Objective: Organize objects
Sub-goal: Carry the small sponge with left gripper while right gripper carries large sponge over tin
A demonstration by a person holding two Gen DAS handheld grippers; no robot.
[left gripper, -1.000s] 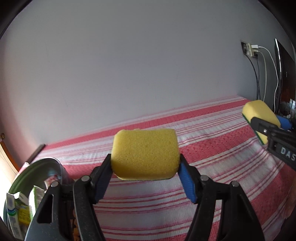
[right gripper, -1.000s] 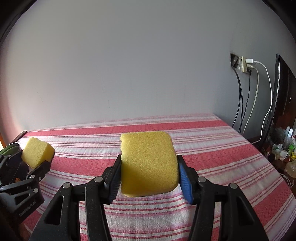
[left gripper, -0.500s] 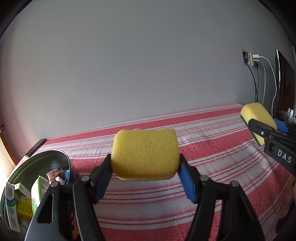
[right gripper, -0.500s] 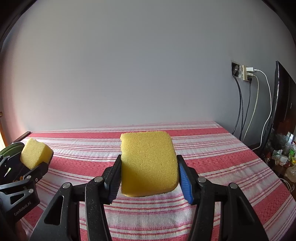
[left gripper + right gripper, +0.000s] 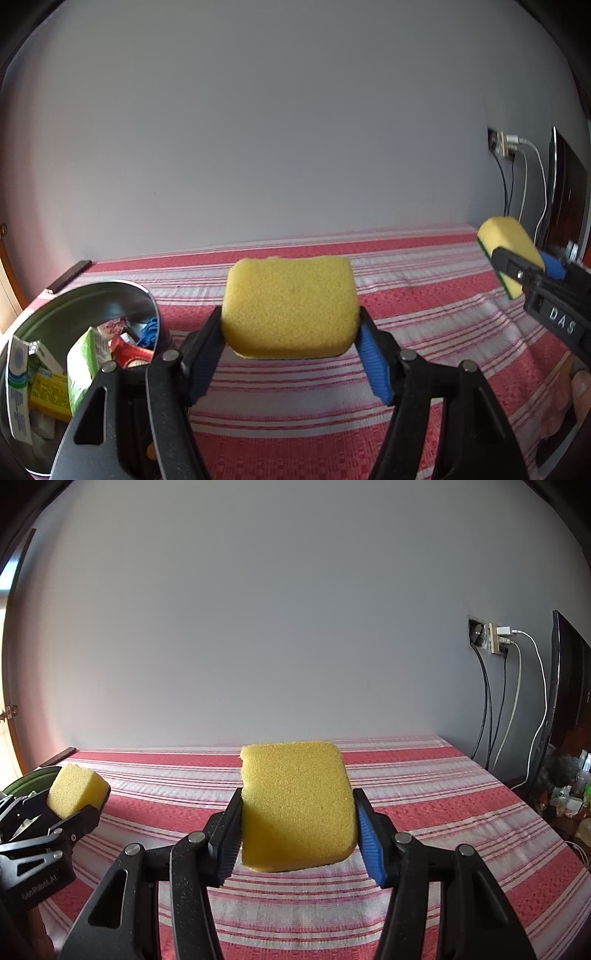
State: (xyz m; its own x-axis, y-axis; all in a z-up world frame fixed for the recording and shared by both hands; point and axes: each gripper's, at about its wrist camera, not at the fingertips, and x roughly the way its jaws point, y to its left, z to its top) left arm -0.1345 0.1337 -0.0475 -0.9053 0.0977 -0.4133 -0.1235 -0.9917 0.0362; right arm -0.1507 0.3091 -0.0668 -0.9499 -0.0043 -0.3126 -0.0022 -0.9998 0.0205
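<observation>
Left gripper (image 5: 290,338) clamps a yellow sponge (image 5: 290,308) by its two short ends, jaws about half spread, pads pressed into the foam. Sponge sits level, broad face to the camera, held clear above the striped cloth (image 5: 424,306).

Right gripper (image 5: 297,834) grips a second sponge (image 5: 295,806) the same way, jaws about half spread, foam filling the gap. This one is tilted, far edge raised, a thin green scrub layer showing on its underside in the left view.

The two tools are side by side and well apart. Each shows at the edge of the other's view with its sponge sticking out past the fingertips.

Metal bowl (image 5: 74,306) at lower left of the left view, just beside the left gripper, below sponge height. Packets, cartons and a blue item piled inside; rim facing the camera.

Cloth runs bare and flat ahead of both tools to a plain wall (image 5: 258,627). Right edge of the cloth drops off near a socket with cables (image 5: 498,686) and a dark screen (image 5: 569,686). Clutter low at far right
</observation>
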